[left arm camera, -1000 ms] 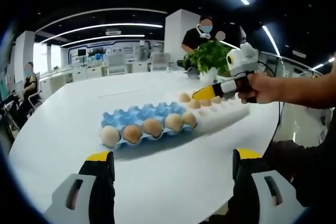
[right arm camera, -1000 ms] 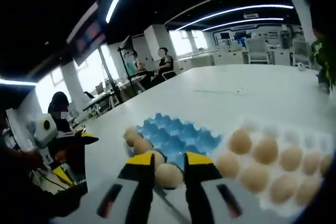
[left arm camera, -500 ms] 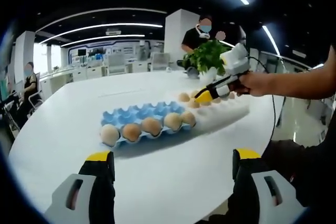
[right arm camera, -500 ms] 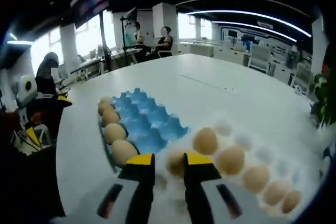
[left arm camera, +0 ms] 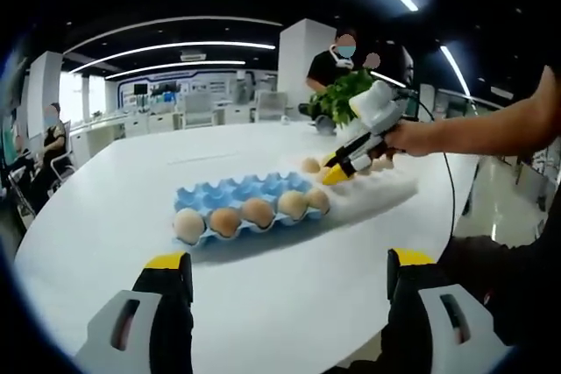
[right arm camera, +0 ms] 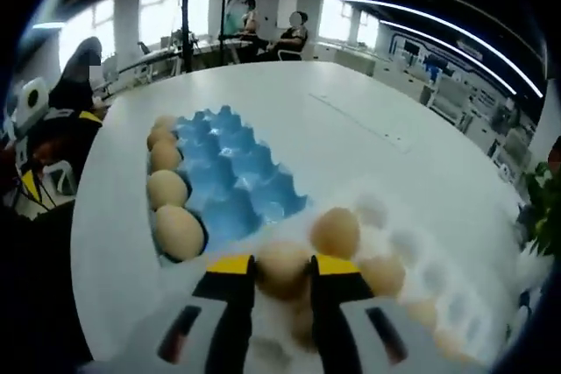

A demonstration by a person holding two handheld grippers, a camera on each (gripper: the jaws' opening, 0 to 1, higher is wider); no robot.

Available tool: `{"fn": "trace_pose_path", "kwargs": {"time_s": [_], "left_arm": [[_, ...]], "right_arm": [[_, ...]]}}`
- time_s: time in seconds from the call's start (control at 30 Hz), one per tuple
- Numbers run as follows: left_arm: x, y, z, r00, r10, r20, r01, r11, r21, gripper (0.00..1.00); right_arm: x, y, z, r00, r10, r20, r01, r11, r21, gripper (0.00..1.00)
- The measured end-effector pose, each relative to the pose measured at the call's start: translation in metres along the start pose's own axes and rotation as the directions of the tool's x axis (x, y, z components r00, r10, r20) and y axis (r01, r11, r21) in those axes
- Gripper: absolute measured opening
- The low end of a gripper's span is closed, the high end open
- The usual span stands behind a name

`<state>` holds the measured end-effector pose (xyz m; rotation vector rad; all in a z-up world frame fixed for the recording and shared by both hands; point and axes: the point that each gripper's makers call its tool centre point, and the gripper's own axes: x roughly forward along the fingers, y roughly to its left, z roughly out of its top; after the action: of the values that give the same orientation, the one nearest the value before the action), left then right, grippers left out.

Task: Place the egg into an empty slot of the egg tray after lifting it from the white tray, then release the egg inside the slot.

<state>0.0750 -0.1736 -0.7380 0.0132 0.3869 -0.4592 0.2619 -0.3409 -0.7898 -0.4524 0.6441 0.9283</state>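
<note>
Right gripper (right arm camera: 281, 271) is reaching over the white moulded tray (right arm camera: 412, 251), yellow-tipped fingers bracketing a tan egg (right arm camera: 282, 269), seemingly not yet clamped. Left gripper (left arm camera: 285, 269) is hovering, fingers apart. Next: squeeze, lift, carry to blue egg tray (right arm camera: 232, 186).

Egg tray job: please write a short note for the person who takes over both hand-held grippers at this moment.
Right hand-held gripper: jaws on either side of an egg in the white tray; whether they grip it yet is unclear.
Left hand-held gripper: open, empty, held above the table on the near side of the blue egg tray.
Blue egg tray: five eggs fill its near row; the slots behind are empty.
White tray: several eggs remain.
Done: five eggs placed.
Left: close on this egg, lift it, set it in an empty blue slot, release.
</note>
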Motion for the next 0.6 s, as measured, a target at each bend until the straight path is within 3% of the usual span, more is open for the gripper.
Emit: {"fn": "trace_pose_path", "kwargs": {"time_s": [0.17,0.3,0.33,0.37,0.43,0.5,0.6], "left_arm": [[0.0,-0.001,0.001,1.0,0.002,0.002,-0.002,1.0,0.004,0.94],[-0.002,-0.003,0.005,1.0,0.003,0.008,-0.003,1.0,0.013,0.94],[-0.004,-0.003,0.007,1.0,0.005,0.009,-0.005,1.0,0.019,0.94],[-0.005,-0.003,0.008,1.0,0.008,0.013,-0.008,1.0,0.023,0.94],[-0.007,-0.002,0.007,1.0,0.013,0.006,-0.013,0.999,0.033,0.94],[-0.008,-0.003,0.006,1.0,0.014,0.003,-0.014,0.999,0.044,0.94],[-0.007,-0.005,0.006,1.0,0.007,0.003,-0.007,0.999,0.045,0.94]], "right_arm": [[-0.001,0.0,-0.001,1.0,0.017,0.018,-0.018,1.0,0.022,0.25],[-0.009,-0.001,0.003,0.998,0.009,0.068,-0.018,0.991,0.135,0.24],[-0.015,-0.003,0.007,0.995,0.006,0.102,-0.027,0.979,0.204,0.24],[-0.019,-0.005,0.011,0.991,0.015,0.136,-0.044,0.976,0.214,0.24],[-0.03,-0.005,0.018,0.978,0.036,0.206,-0.102,0.943,0.318,0.24],[-0.037,-0.009,0.019,0.97,0.035,0.239,-0.135,0.899,0.416,0.24],[-0.041,-0.014,0.019,0.963,0.006,0.269,-0.135,0.874,0.466,0.24]]}}
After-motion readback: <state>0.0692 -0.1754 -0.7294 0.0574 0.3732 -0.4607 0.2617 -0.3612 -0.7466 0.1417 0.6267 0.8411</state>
